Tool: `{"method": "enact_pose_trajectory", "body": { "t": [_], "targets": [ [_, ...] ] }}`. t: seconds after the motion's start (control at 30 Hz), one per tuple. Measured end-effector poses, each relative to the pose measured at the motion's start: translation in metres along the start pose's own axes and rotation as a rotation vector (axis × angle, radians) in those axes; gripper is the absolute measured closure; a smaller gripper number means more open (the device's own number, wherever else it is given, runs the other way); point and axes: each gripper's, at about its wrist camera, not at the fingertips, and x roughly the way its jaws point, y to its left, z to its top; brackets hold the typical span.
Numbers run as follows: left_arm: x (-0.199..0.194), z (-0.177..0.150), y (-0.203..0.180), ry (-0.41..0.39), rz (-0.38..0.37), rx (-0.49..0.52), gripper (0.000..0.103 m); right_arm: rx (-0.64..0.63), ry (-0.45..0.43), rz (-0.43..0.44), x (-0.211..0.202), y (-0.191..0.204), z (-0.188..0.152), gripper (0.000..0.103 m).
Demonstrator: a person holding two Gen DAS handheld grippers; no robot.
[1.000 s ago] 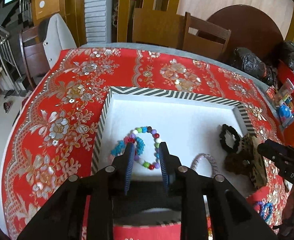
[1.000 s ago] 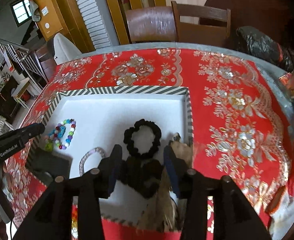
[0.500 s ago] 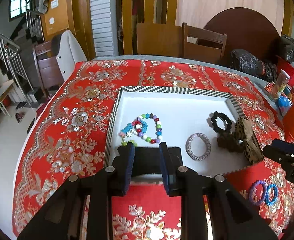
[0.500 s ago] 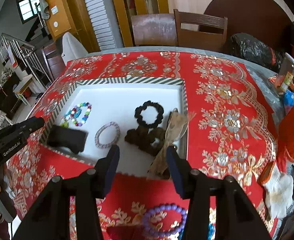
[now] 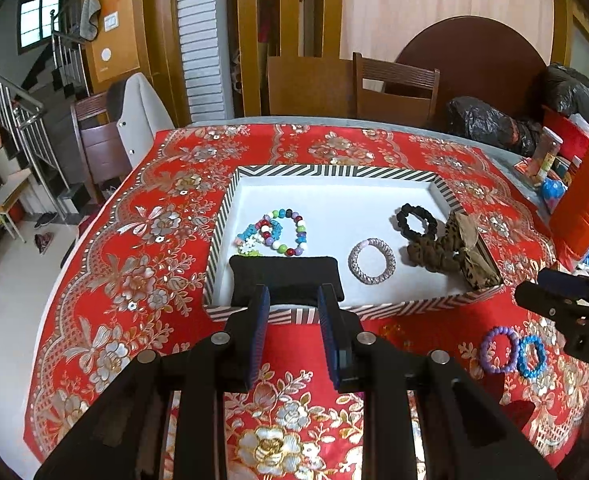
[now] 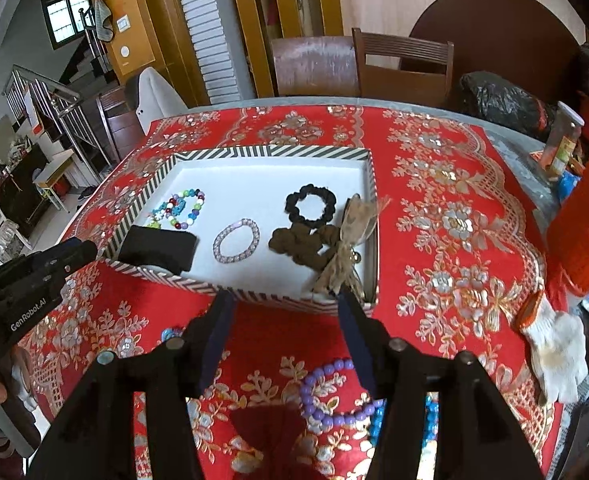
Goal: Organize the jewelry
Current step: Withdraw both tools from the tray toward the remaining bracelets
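A striped-rim white tray sits on the red floral cloth. In it lie coloured bead bracelets, a black pad, a pink woven bracelet, a black scrunchie, a brown scrunchie and a leopard bow. A purple bracelet and a blue one lie on the cloth in front. My left gripper is open and empty before the tray. My right gripper is open and empty above the purple bracelet.
An orange box, a jar and black bags crowd the right side. A white glove lies on the cloth. Chairs stand behind the table. A dark red item lies beneath my right gripper.
Both grippers have pulled back out of the tray toward the near table edge. The right jaws have opened wider. The loose purple and blue bracelets came into view.
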Motion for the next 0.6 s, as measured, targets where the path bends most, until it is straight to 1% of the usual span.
{"method": "enact_pose_trajectory", "body": {
  "t": [0.27,0.6],
  "targets": [
    [-0.012,-0.009,-0.006,-0.014,0.01,0.015,0.074,0.0,-0.022,-0.016,-0.017,-0.009,-0.012,0.046],
    [-0.016,-0.011,-0.015,-0.013,0.001,0.021,0.074,0.022,-0.031,-0.015,-0.021,-0.016,-0.014,0.046]
  ]
}}
